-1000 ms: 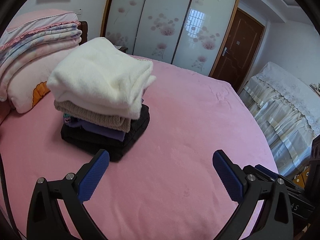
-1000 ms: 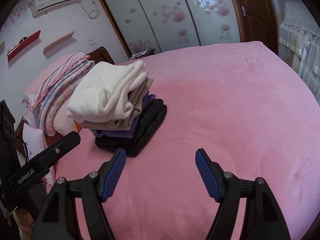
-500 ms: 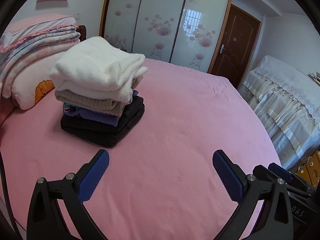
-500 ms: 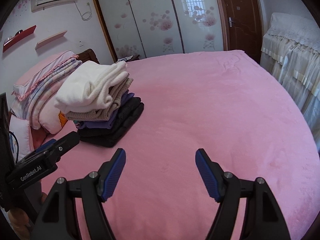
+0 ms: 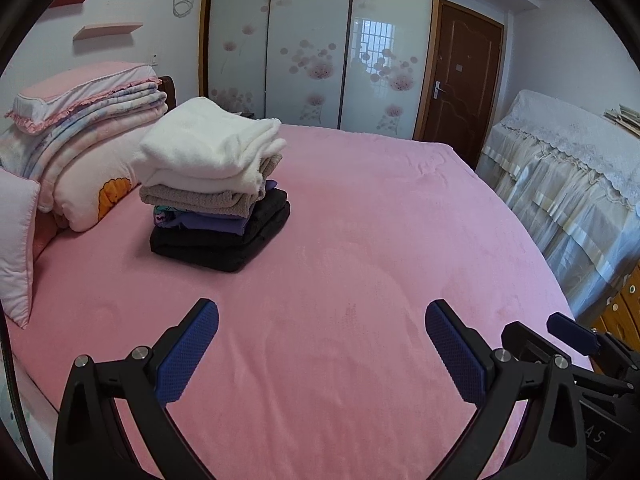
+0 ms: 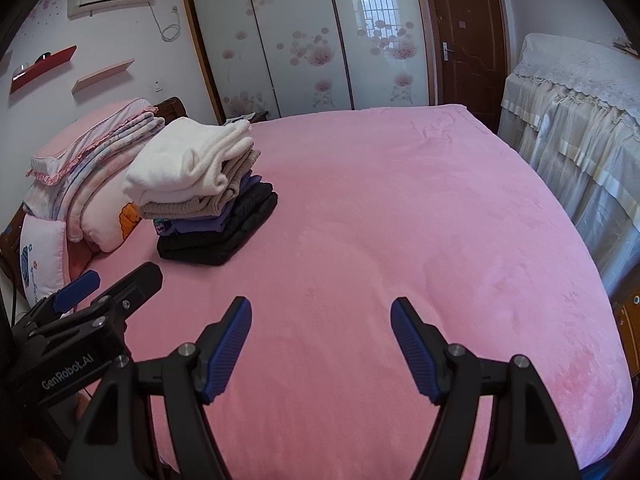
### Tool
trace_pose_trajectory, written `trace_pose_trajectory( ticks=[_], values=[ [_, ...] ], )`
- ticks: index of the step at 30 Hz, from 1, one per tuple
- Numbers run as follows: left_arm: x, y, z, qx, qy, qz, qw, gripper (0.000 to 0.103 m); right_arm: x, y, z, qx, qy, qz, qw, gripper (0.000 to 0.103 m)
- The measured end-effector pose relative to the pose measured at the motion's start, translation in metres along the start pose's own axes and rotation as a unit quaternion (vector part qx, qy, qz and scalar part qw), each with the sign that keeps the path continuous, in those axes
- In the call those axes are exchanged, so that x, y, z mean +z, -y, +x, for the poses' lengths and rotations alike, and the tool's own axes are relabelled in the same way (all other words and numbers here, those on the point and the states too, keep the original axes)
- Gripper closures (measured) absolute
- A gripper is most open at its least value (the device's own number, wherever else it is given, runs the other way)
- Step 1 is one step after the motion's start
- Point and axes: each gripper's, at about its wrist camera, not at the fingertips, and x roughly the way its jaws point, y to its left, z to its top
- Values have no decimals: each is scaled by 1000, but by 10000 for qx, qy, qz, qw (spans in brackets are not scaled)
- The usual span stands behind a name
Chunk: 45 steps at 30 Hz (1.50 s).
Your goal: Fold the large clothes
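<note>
stack of folded clothes (image 5: 216,196), white fleece garment (image 5: 208,152) on top, rests near the head edge of the pink bed (image 5: 360,260), just beside the folded quilts (image 5: 84,120). left gripper (image 5: 320,344) and right gripper (image 6: 320,344) hover over the foot edge, fingers wide apart and empty. folding appears complete here; the next move likely calls for fetching another unfolded garment, none being in view.

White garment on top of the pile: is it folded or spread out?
Folded. The white garment lies doubled in layers atop the pile.
</note>
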Motion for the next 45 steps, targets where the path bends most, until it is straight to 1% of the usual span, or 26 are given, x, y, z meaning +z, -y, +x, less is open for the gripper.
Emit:
trace_pose_trajectory(
  ticks=[3,9,14,24,31,38,45],
  values=[
    [-6,4,-11,-60,-37,-3,10000,0,-8,1,-13,-105,24,-37,9999,30],
    [-17,13,-28,-36,-96,36,9999,0,-16,3,-32,-213,-2,-77,9997,30],
    [-25,17,-34,-66,-215,40,9997,0,-23,7,-43,-256,5,-62,9997,30],
    [-35,22,-47,-55,-333,93,9994,0,-35,8,-53,-289,-28,-25,9996,30],
    [-41,26,-56,39,-344,144,9993,1,-44,8,-62,-262,-23,-31,9996,30],
    [-46,26,-60,28,-383,69,9992,1,-51,7,-71,-242,6,-62,9997,30],
    [-49,23,-60,54,-442,22,9990,1,-50,7,-72,-226,-67,-100,9997,30]
  ],
)
